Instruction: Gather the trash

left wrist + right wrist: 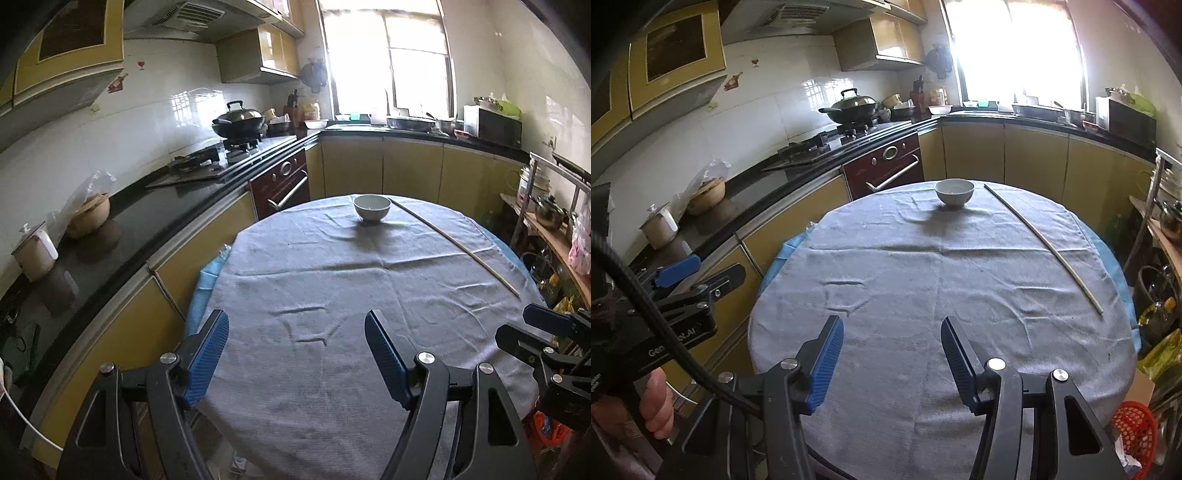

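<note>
A round table under a grey cloth (332,288) (923,280) fills the middle of both views. A white bowl (372,208) (954,192) stands at its far edge. A long thin pale stick (454,243) (1045,243) lies along the right side of the cloth. My left gripper (297,325) is open and empty above the near edge. My right gripper (892,330) is open and empty too, and also shows at the right edge of the left wrist view (528,325). A red basket (1137,428) sits on the floor at the lower right.
A black counter (147,206) runs along the left with a clay pot (90,218), a white jar (35,254), a stove and a wok (240,122). A dark oven (284,184) sits beyond the table. A cluttered shelf (554,229) stands at the right.
</note>
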`<move>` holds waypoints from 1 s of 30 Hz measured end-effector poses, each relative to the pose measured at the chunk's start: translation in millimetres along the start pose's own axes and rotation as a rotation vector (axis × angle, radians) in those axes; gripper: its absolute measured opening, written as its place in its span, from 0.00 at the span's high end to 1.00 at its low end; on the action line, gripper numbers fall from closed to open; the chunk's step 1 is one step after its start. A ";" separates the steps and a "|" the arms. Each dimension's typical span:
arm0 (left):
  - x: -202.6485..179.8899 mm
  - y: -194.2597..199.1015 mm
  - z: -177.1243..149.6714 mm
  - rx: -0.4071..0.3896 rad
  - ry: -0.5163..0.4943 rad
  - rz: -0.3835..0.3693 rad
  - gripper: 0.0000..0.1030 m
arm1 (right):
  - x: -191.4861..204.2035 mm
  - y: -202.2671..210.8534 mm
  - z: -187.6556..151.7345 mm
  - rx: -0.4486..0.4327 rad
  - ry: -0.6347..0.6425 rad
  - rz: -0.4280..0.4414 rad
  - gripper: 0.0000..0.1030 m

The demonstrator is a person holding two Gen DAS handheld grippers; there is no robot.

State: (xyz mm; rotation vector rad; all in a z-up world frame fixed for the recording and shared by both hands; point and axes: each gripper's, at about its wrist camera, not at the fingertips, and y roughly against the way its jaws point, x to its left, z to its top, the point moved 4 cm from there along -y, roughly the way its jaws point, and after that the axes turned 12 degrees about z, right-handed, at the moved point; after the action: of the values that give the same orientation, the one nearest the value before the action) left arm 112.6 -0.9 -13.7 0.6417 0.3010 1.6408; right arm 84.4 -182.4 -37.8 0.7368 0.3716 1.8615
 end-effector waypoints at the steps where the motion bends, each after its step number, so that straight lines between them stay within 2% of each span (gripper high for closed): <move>1: 1.9 1.7 0.5 -0.003 0.003 0.002 0.25 | 1.6 1.8 -0.2 -0.003 0.001 0.001 0.43; 14: 15.6 34.6 -1.0 -0.055 0.016 0.014 0.25 | 21.3 22.3 -5.3 -0.040 0.022 0.001 0.43; 30: 14.6 78.2 -2.3 -0.122 0.009 0.008 0.25 | 36.1 57.2 -10.2 -0.106 0.050 -0.003 0.41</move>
State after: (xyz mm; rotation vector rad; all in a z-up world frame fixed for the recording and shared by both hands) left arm 46.1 -0.5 30.0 0.5436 0.2029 1.6568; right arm 27.2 -171.5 -1.9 0.6186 0.3032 1.8844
